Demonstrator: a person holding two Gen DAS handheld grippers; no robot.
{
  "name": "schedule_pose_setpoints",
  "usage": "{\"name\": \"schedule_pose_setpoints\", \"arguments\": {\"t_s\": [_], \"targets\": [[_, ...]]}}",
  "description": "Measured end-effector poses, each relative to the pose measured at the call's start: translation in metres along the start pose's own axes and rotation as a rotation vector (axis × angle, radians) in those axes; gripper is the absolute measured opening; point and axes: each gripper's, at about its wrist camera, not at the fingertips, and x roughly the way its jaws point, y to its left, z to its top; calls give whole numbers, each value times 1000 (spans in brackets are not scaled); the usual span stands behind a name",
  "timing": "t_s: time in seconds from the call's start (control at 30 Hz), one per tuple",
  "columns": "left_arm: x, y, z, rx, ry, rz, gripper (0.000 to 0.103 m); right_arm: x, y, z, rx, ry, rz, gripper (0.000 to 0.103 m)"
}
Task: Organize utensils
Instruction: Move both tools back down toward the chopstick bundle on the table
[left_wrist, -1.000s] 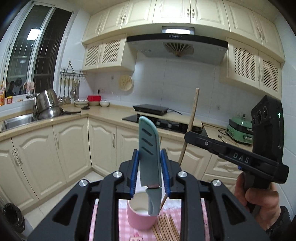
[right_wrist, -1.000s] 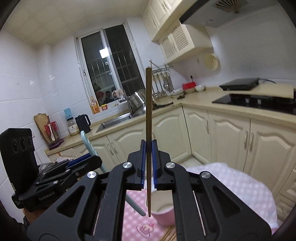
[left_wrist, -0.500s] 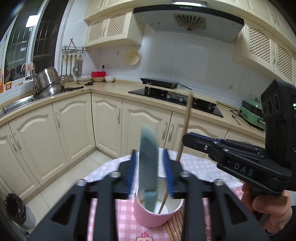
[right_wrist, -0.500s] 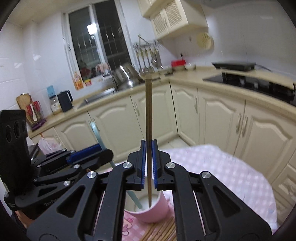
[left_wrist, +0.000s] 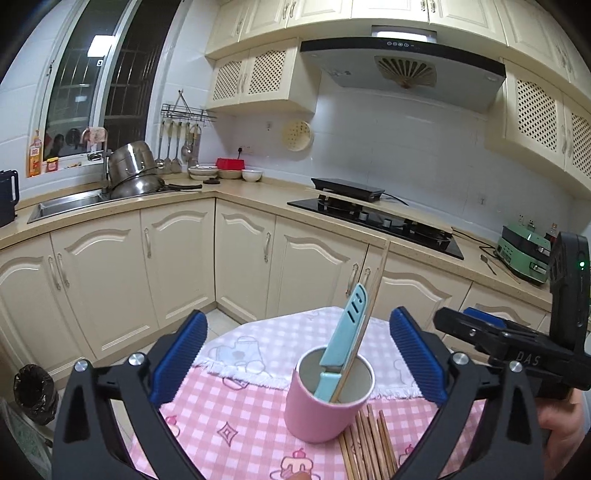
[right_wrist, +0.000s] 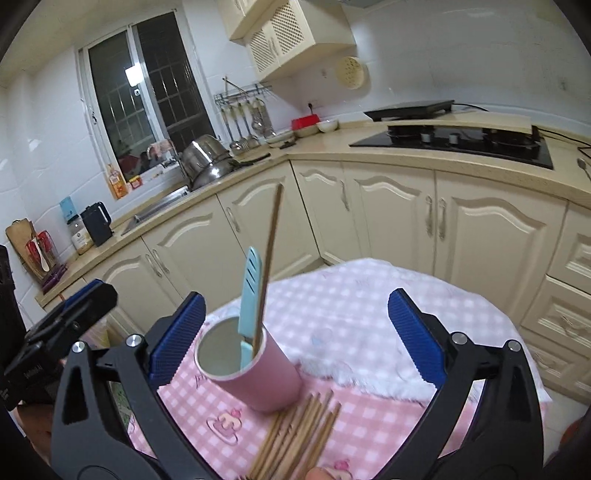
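Observation:
A pink cup stands on the pink checked tablecloth. A light blue knife and one wooden chopstick stand in it, leaning on the rim. Several loose wooden chopsticks lie on the cloth beside the cup, on its near side. My left gripper is open and empty just above and behind the cup. My right gripper is open and empty, the cup low between its fingers. The right gripper also shows at the right edge of the left wrist view.
The small table's far edge faces cream kitchen cabinets. A worktop carries a sink, steel pots and a black hob. A black bin bag sits on the floor at left.
Both grippers have opened. The knife left the left gripper and the chopstick left the right one; both now stand in the pink cup. Both grippers have dropped lower toward the table.

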Motion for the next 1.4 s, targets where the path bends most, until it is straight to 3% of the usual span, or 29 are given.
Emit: {"name": "schedule_pose_setpoints", "arguments": {"t_s": [0.53,1.07,1.4], "targets": [[-16,3,-52,-12,132,32,97,-26,-21,-50,47,169,-95,97],[26,-3,-123,37,383,34,97,-10,-24,-102,8,325,-127,97],[59,-15,-154,83,537,-10,97,1,-26,-127,-33,401,-155,97]]}}
